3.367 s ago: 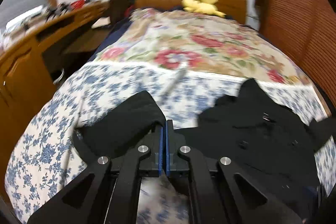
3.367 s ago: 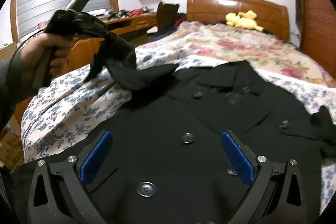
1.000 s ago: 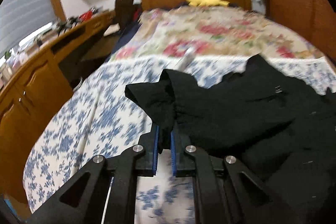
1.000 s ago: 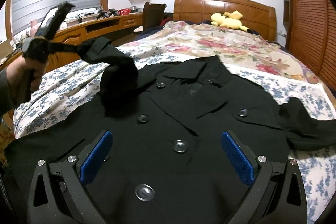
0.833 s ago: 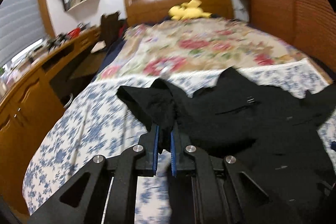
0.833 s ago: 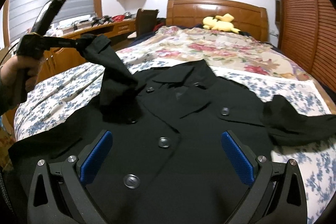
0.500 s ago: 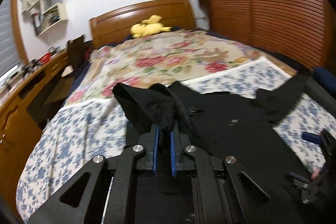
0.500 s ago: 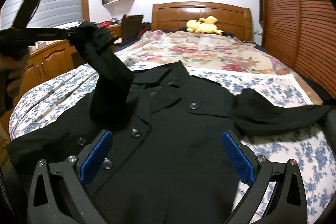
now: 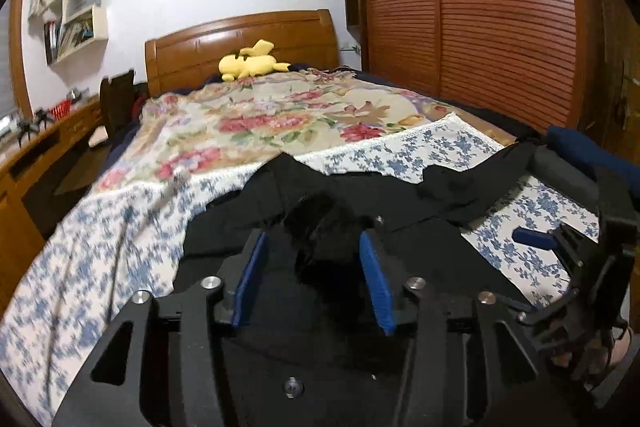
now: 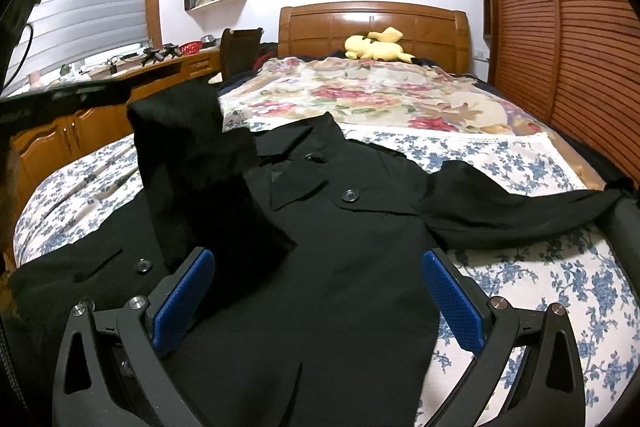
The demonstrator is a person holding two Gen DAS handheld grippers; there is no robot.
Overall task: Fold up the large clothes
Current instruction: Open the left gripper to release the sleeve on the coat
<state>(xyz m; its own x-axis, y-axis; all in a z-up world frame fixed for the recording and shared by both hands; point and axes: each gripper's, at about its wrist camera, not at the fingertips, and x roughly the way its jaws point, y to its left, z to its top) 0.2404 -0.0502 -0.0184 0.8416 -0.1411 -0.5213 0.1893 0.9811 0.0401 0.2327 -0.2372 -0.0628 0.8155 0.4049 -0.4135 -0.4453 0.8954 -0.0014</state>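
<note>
Left wrist view
Coat: black, spread front-up on blue-flowered sheet of bed.
Left gripper: blue pads apart and opening; bunched cuff of left sleeve between them, no pad seen pressing on it. Judged: releasing sleeve over coat's chest so that it drops inward as a fold.
Right gripper: at right edge of view, beside coat's hem side; 1 blue pad visible, gap not readable from here.
Other sleeve: stretched out sideways toward right edge of bed, flat on sheet.
Background: floral quilt, yellow plush toy at headboard; clear of work area.

Right wrist view
Right gripper: fingers wide apart, nothing between pads, hovering above lower front of coat. Judged: parked, free for next grab.
Left sleeve: standing up in a tall arch, upper end near left gripper's dark tip, lower part draped on coat front. Judged: not yet settled flat.
Other sleeve: unfolded, lying out to right. Judged: next part to bring across; fold about 1 sleeve in, body untouched.
Risk, judged: heavy sleeve may slump off-line once let go.
</note>
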